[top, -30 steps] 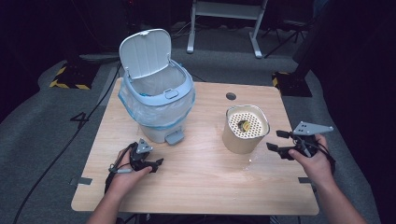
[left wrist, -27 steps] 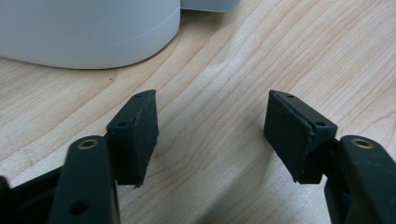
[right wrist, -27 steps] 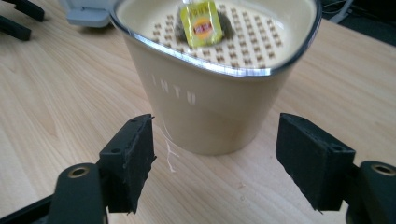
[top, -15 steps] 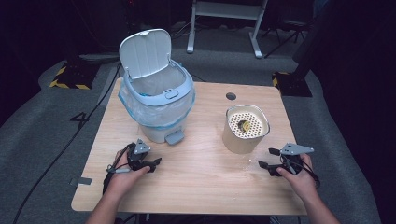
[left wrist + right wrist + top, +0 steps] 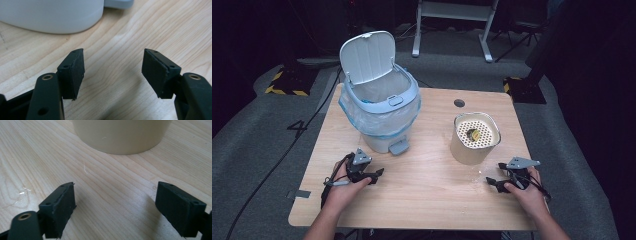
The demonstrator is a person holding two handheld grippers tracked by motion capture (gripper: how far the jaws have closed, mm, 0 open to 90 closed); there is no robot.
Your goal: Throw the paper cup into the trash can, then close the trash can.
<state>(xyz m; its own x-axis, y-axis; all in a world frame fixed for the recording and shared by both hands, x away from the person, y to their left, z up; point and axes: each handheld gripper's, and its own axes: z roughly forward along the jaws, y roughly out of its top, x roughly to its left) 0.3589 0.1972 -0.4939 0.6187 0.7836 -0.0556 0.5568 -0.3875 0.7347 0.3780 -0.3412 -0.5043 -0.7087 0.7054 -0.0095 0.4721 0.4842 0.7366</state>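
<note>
A light blue pedal bin (image 5: pixel 382 112) with its lid up and a clear bag lining stands at the table's left. A cream cylindrical container (image 5: pixel 474 137) with a perforated top and something yellow inside stands at the right. My left gripper (image 5: pixel 374 175) rests on the table in front of the bin, open and empty; in the left gripper view the left gripper (image 5: pixel 113 72) faces the bin's white base (image 5: pixel 52 15). My right gripper (image 5: pixel 492 181) lies low on the table in front of the container. Its jaws have just been opening, and nothing is between them; the right gripper (image 5: pixel 116 207) points at the container's wall (image 5: pixel 122 135).
The wooden table (image 5: pixel 427 200) has a small round hole (image 5: pixel 459 103) near its far edge. The bin's pedal (image 5: pixel 398 147) sticks out toward me. A few pale specks (image 5: pixel 477 172) lie on the table by the container. Dark floor and a metal stand lie beyond.
My right hand has come down from above the table's right edge to rest low near the front, and its jaws have spread wider. The left hand has stayed put.
</note>
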